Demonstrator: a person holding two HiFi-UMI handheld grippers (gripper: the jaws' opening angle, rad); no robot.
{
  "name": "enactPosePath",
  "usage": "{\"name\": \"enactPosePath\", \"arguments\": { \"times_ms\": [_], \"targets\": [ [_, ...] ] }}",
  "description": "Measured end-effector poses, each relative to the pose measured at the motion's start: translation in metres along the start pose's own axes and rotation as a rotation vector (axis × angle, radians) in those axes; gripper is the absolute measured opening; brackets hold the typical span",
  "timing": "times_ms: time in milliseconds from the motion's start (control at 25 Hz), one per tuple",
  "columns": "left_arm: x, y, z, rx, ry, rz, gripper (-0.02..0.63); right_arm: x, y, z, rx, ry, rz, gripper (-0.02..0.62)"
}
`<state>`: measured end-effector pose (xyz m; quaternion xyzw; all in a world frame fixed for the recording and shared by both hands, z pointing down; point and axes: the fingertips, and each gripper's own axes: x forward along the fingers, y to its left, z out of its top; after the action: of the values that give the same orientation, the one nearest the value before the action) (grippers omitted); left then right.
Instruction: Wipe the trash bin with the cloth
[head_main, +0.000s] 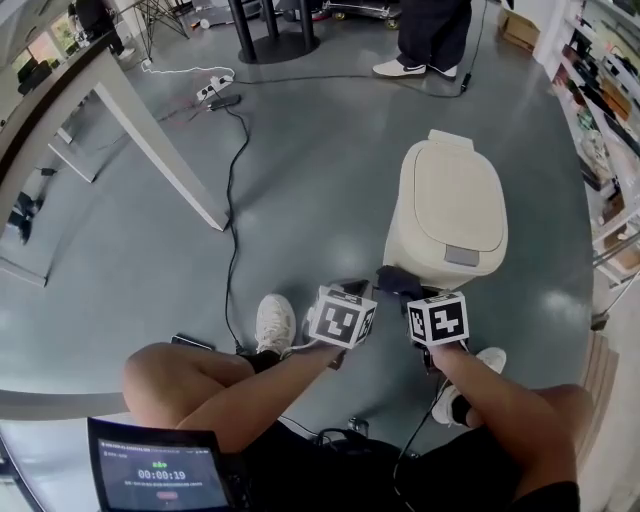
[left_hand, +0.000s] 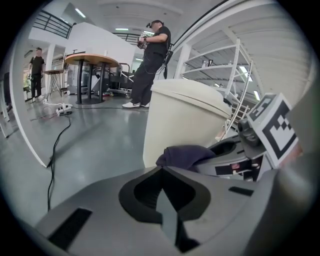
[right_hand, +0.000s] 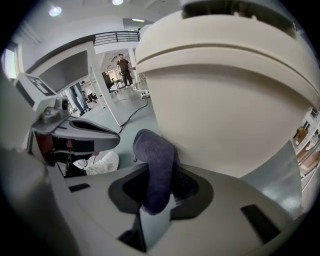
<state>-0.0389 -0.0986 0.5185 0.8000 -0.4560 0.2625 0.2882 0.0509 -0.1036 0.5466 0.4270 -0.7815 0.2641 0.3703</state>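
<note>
A smooth grey workshop floor (head_main: 320, 180) spreads wide to the left of one cream plastic trash bin (head_main: 445, 215), bounded there by a slanted white table leg (head_main: 150, 140), while white metal shelving (head_main: 610, 130) closes in near the bin's right side. The bin's hinged cream lid (head_main: 455, 195) is shut, so its contents cannot be seen. A seated person works at its near wall with two grippers. The right gripper (right_hand: 161, 180) has its jaws clamped on the one dark purple cloth (right_hand: 156, 160), whose folded top touches the bin's wall low down. The left gripper (left_hand: 161, 175) sits just beside it with its jaws together and nothing between them. The person's two white sneakers (head_main: 273, 322) (head_main: 488, 362) rest on the floor either side of the grippers. One black cable (head_main: 232, 200) trails across the open floor, and a second person (head_main: 430, 35) stands beyond the bin.
</note>
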Motion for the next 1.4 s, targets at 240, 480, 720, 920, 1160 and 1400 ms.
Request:
{"name": "enactPosePath", "arguments": {
  "times_ms": [240,480,720,920,1160,1400],
  "targets": [
    [-0.011,0.028,-0.009,-0.017,0.015,0.026,-0.003,0.011,0.014,0.010,0.037,0.000,0.001,0.092],
    [0.004,-0.001,-0.011,0.035,0.015,0.007,-0.003,-0.001,-0.013,-0.006,0.030,-0.010,-0.006,0.092],
    [0.003,-0.002,-0.008,0.067,0.037,-0.002,-0.003,-0.007,-0.023,-0.005,0.069,-0.005,-0.022,0.092],
    [0.014,-0.019,-0.002,0.122,0.054,-0.033,-0.003,-0.013,-0.037,-0.010,0.106,-0.007,-0.029,0.092],
    [0.045,-0.045,0.009,0.141,0.047,-0.054,-0.003,-0.009,-0.064,-0.025,0.131,0.008,-0.049,0.092],
    [0.054,-0.076,0.004,0.207,0.049,-0.102,-0.003,-0.018,-0.086,-0.039,0.170,0.000,-0.083,0.091]
  ]
}}
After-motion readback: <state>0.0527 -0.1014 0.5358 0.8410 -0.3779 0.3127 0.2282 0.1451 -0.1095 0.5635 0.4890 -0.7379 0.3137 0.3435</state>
